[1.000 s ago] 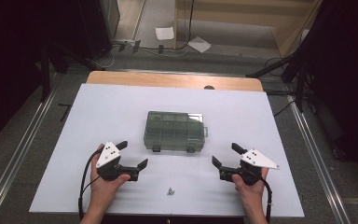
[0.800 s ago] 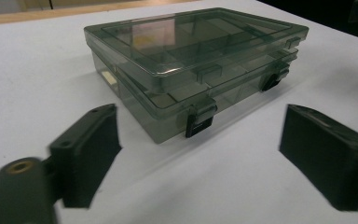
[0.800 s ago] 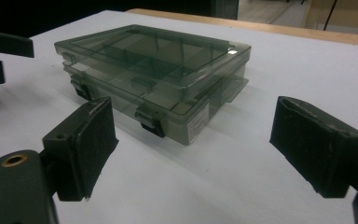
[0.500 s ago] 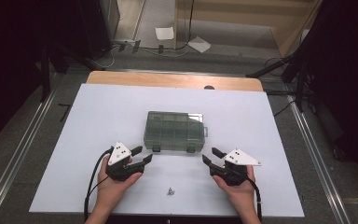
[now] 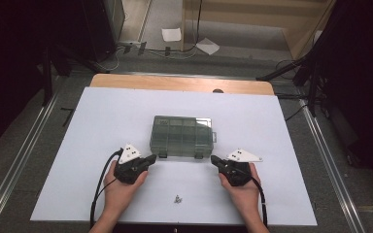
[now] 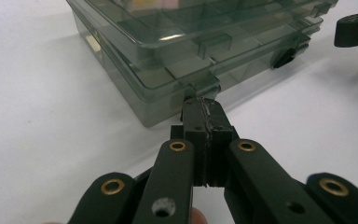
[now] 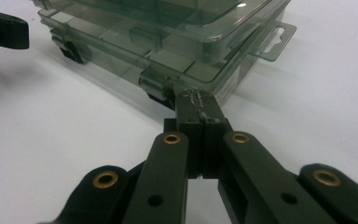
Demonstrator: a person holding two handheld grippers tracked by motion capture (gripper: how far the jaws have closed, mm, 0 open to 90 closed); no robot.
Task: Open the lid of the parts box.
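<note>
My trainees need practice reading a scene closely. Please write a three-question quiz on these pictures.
1. True or false: the lid of the clear box is shut.
2. Each tool's tip is at: A) a front latch of the box, B) its hang tab, C) the small screw.
3. Are the left tool and the right tool open or shut?

Key: 1 true. 2 A. 3 Both shut, with nothing between the jaws, having just closed.

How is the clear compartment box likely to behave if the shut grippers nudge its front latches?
The compartment box looks like thin rigid plastic, so it should stay stiff, not flex. It seems mostly empty and lies flat on the smooth white table, so it may slide rather than tip. With the left gripper and right gripper pressing at once, it could skid away.
</note>
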